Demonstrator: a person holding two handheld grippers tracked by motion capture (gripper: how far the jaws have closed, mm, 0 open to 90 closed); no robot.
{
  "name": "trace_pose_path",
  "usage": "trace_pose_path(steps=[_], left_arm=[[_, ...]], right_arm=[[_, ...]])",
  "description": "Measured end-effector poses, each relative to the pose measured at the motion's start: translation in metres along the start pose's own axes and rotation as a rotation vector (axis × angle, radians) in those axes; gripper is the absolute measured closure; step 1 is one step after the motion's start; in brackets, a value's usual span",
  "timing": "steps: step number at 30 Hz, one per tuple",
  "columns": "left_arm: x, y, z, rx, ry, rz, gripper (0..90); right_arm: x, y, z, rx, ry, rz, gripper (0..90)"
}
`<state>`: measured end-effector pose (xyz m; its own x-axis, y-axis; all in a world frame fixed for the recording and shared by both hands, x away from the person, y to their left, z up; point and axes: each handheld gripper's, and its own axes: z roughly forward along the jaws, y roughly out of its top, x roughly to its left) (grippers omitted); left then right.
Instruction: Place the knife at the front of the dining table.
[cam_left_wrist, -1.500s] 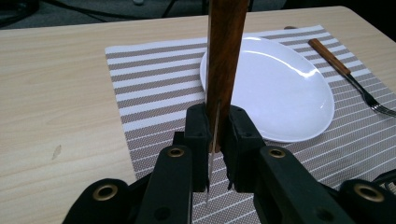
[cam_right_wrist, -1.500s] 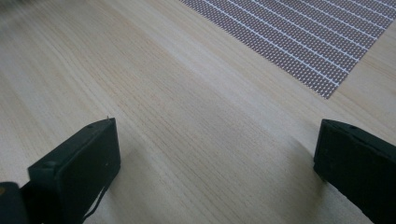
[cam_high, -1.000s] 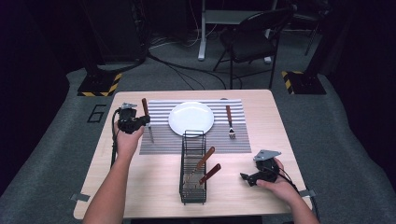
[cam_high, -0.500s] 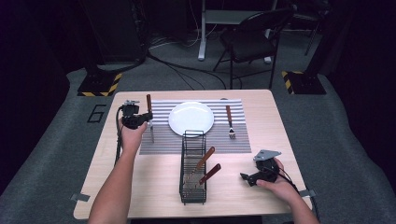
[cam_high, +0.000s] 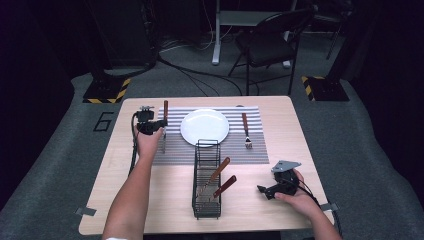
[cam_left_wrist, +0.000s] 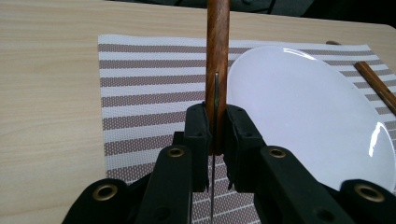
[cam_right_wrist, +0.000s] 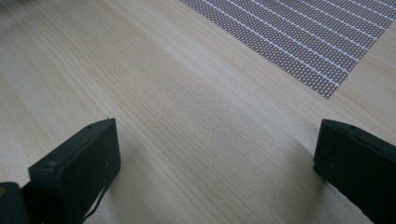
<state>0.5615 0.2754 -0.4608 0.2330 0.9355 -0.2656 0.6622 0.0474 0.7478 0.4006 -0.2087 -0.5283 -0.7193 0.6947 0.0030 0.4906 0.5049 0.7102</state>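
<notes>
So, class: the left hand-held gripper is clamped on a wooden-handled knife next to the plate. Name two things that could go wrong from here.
1. The left hand-held gripper pinches the knife on a narrow strip of its wooden handle, so the knife may pivot or slip between the pads.
2. The white plate lies close beside the knife; lowering it onto the striped placemat could knock the plate's rim or land it crooked.

Left claw clamped shut, arm stretched to the far left — right claw gaping wide, resting near right.
</notes>
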Motion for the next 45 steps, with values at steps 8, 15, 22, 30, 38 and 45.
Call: trace_pose_path(steps=[8, 15, 22, 30, 38, 45], left_arm=[[0.014, -0.003, 0.012, 0.012, -0.024, -0.083, 80.6], [0.019, -0.007, 0.021, 0.028, -0.015, -0.136, 80.7], [0.012, -0.006, 0.035, 0.070, 0.019, -0.079, 80.6], [0.007, -0.013, 0.048, 0.107, 0.026, -0.120, 80.8], [0.014, -0.015, 0.050, 0.093, 0.031, -0.198, 80.8], [0.019, -0.021, 0.052, 0.100, 0.037, -0.237, 80.7]], right_arm=[[0.000, 0.000, 0.000, 0.000, 0.000, 0.000, 0.0], [0.000, 0.000, 0.000, 0.001, 0.000, 0.000, 0.0], [0.000, 0.000, 0.000, 0.000, 0.001, 0.000, 0.0], [0.000, 0.000, 0.000, 0.001, 0.001, 0.000, 0.0], [0.000, 0.000, 0.000, 0.001, 0.002, 0.001, 0.0], [0.000, 0.000, 0.000, 0.002, 0.002, 0.000, 0.0]])
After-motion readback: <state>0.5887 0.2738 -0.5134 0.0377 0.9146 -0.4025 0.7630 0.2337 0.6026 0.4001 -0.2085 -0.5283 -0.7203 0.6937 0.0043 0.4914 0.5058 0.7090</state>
